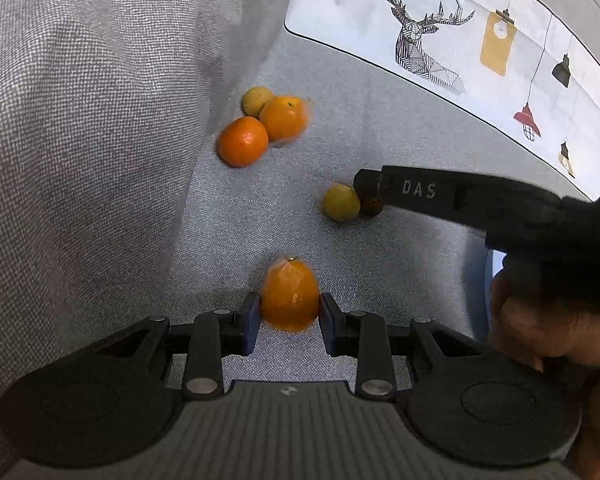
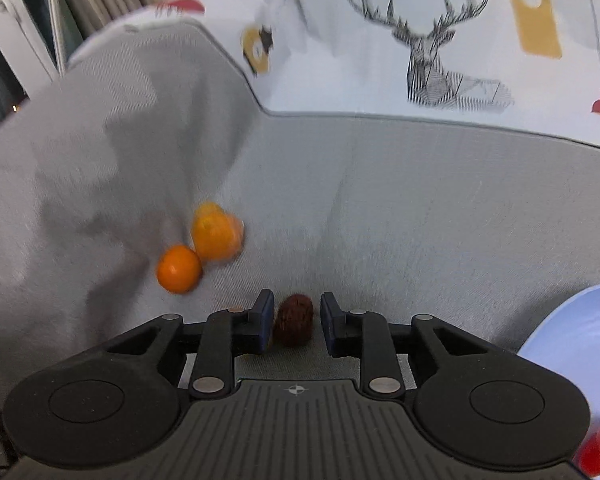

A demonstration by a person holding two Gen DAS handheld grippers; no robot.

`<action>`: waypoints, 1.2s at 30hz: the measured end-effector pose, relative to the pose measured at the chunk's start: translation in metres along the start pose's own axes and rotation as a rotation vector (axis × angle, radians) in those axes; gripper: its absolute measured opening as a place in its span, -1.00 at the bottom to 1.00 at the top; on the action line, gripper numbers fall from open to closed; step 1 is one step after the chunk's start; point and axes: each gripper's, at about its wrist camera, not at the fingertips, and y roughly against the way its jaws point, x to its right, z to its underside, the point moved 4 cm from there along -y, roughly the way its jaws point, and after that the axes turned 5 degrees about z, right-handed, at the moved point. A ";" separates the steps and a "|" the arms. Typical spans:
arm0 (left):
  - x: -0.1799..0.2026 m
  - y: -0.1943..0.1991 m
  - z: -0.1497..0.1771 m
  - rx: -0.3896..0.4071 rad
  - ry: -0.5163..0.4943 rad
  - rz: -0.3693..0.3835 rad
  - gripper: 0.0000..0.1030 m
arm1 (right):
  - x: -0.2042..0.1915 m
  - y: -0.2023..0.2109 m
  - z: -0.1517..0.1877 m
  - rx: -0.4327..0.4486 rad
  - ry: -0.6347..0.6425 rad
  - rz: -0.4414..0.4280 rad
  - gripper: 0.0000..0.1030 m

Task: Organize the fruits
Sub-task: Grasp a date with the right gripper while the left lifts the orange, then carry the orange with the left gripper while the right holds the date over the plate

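My left gripper [image 1: 290, 309] is shut on an orange [image 1: 290, 300], both pads pressing its sides just above the grey sofa seat [image 1: 380, 128]. My right gripper [image 2: 296, 309] stands open around a dark brown fruit [image 2: 293, 320]; the left pad touches it and a small gap shows at the right pad. In the left wrist view that gripper's finger [image 1: 416, 192] reaches in from the right, over the brown fruit [image 1: 371, 205], with a yellow-green fruit [image 1: 341, 203] right beside it. Two oranges [image 1: 243, 141] [image 1: 284, 118] and a yellow fruit [image 1: 257, 100] lie clustered farther back.
A white cushion with a deer print [image 1: 420, 40] leans along the back right. A grey sofa backrest [image 1: 80, 120] rises at the left. A light blue bowl [image 2: 572, 344] sits at the right edge with something red [image 2: 598, 452] near it. A hand [image 1: 548, 332] holds the right gripper.
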 end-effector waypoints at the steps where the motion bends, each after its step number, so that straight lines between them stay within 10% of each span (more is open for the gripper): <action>1: 0.000 0.000 0.000 0.000 0.000 0.000 -0.33 | -0.001 0.001 0.001 0.006 0.007 0.008 -0.51; 22: 0.041 0.024 0.016 0.116 -0.221 0.047 -0.33 | 0.125 0.214 0.068 0.268 0.005 0.014 -0.64; 36: 0.079 0.046 0.036 0.258 -0.355 0.056 -0.33 | 0.174 0.213 0.111 0.268 -0.150 0.075 -0.64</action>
